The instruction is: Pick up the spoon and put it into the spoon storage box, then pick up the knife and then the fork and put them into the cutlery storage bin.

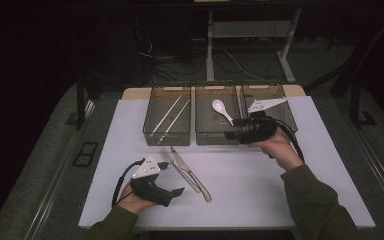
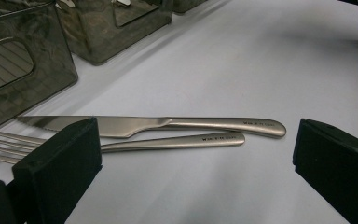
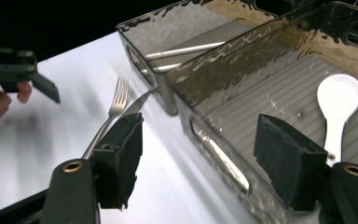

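Fingers: both grippers' released, empty | spoon (image 1: 221, 110): in middle bin (image 1: 202, 136), bowl far-left, handle near-right

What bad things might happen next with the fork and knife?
The fork and knife lie touching side by side, so the left tool, open around their handles, might pinch both or nudge one away. The right tool hangs open over the middle tray's wall and could bump it.

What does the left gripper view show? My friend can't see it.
A steel knife and fork lie side by side on a white table, seen between the left gripper's open black jaws. Smoky clear bins stand behind.
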### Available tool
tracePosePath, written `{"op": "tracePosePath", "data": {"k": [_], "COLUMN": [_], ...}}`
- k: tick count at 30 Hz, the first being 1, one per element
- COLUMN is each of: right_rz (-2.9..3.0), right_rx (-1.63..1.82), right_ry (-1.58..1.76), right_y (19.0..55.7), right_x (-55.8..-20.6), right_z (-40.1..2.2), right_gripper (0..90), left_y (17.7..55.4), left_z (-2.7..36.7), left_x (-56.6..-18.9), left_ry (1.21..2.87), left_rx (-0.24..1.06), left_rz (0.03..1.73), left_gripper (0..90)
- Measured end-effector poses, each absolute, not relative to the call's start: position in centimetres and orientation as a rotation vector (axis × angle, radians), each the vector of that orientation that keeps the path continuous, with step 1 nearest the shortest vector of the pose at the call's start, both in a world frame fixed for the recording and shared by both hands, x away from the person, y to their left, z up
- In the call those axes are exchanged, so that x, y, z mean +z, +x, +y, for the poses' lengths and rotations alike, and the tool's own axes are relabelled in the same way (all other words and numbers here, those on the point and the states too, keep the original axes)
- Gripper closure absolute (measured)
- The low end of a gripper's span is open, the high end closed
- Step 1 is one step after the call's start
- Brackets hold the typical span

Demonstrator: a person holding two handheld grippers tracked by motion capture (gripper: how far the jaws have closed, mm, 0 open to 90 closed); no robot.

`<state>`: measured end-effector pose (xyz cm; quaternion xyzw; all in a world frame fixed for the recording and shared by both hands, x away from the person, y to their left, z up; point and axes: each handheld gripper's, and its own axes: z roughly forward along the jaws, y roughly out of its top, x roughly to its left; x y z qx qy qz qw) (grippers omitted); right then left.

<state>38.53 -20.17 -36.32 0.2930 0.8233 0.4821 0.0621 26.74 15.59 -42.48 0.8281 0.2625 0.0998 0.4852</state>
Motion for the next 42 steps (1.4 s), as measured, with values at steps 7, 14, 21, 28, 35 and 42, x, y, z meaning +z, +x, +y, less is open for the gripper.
{"op": "tracePosePath", "data": {"k": [7,14,21,28,35,42], "right_rz": [2.468,2.436,2.401,2.373,2.363,2.372], "right_rx": [1.45,1.445,1.428,1.402,1.383,1.379], "right_ry": [0.905,0.947,0.982,1.006,1.036,1.063], "right_y": [36.5,34.7,32.9,31.3,29.4,27.6], "right_x": [-37.1,-37.8,-38.5,-39.5,-40.7,-41.8], "right_z": [-21.8,-23.4,-25.1,-26.6,-28.0,-29.0], "right_gripper": [28.5,25.5,23.0,20.9,20.7,20.7], "left_y": [26.7,26.7,26.6,26.6,26.6,26.5], "left_z": [15.6,15.6,15.7,15.6,15.6,15.8], "left_x": [-42.5,-42.4,-42.3,-42.3,-42.3,-42.1], "left_ry": [2.016,2.016,2.019,2.015,2.016,2.021], "left_rx": [0.244,0.249,0.249,0.25,0.253,0.238], "left_rz": [0.639,0.639,0.638,0.638,0.643,0.623], "left_gripper": [0.2,0.2,0.2,0.2,0.2,16.5]}}
